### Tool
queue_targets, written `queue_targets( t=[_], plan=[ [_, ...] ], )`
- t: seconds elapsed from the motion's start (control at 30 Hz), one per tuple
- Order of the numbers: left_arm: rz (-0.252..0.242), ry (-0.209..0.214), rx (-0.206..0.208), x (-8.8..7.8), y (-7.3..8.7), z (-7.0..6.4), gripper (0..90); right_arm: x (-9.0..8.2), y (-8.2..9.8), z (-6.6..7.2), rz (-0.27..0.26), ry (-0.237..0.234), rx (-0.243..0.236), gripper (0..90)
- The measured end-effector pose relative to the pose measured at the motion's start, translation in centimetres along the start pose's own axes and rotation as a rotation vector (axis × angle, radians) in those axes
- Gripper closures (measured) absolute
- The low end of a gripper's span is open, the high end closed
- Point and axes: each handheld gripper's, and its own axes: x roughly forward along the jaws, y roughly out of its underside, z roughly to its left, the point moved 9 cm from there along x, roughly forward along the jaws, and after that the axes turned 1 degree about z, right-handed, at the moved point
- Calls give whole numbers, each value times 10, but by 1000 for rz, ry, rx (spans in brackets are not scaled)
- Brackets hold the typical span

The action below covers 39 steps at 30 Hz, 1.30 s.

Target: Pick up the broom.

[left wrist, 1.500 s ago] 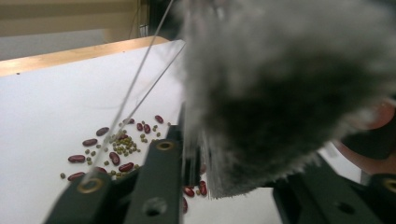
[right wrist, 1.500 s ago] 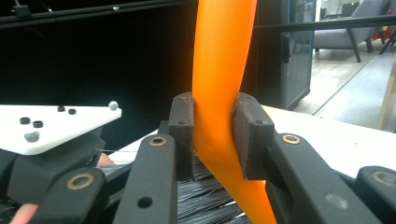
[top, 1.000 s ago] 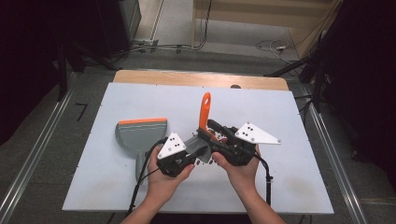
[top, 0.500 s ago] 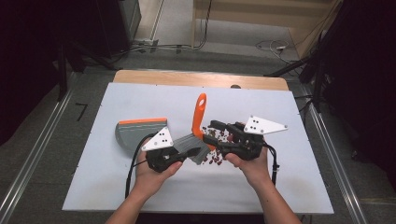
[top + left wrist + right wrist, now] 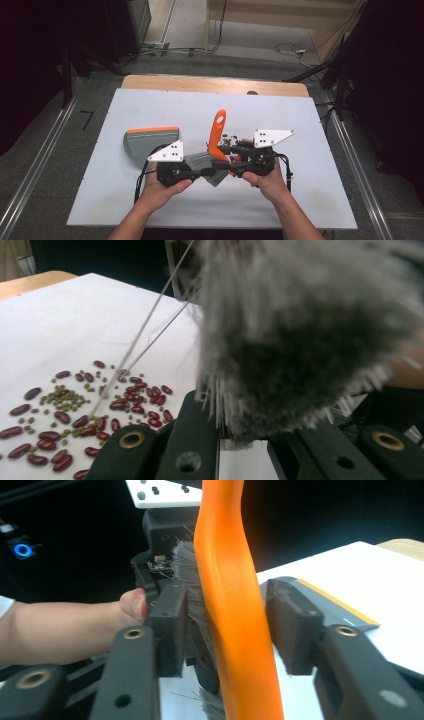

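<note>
A hand brush hangs over the table's middle, held between both grippers, its orange handle (image 5: 217,132) pointing up and away. My left gripper (image 5: 197,169) is shut on its grey bristle head (image 5: 300,340), which hangs right in front of the left gripper view. My right gripper (image 5: 226,161) has the handle (image 5: 235,630) between its pads. Its jaws have just been closing and now press on it. A grey dustpan (image 5: 150,141) with an orange lip lies to the left. Red and green beans (image 5: 85,400) are scattered on the white table (image 5: 300,200).
The beans (image 5: 231,140) lie just beyond the grippers, right of the handle. A wooden strip (image 5: 210,82) runs along the table's far edge. Metal rails flank both sides. The dustpan's edge (image 5: 325,595) lies behind my right gripper's pad.
The left hand has shifted a little left with the brush head. The handle's top has come lower and nearer the person. The right gripper stays beside the handle.
</note>
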Motion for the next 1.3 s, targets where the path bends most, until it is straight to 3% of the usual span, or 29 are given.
queue_targets(
  t=[0.2,0.33,0.43,0.57,0.73,1.13,1.3],
  plan=[
    [-1,44,-5,2,0,-4,863,4,5,2,4,-49,3,627],
    [-2,68,-15,1,1,-5,862,3,5,3,-13,-44,-4,675],
    [-5,63,-19,1,2,-3,852,4,6,3,-9,-26,-9,680],
    [-8,46,-22,1,3,-1,806,5,6,4,4,14,-33,682],
    [-15,-10,-31,-2,4,3,698,6,6,3,15,54,-38,684],
    [-35,-134,-76,-17,8,18,341,-6,3,-11,1,160,-15,685],
    [-44,-168,-85,-24,9,22,254,-14,2,-20,-6,218,7,686]
  ],
)
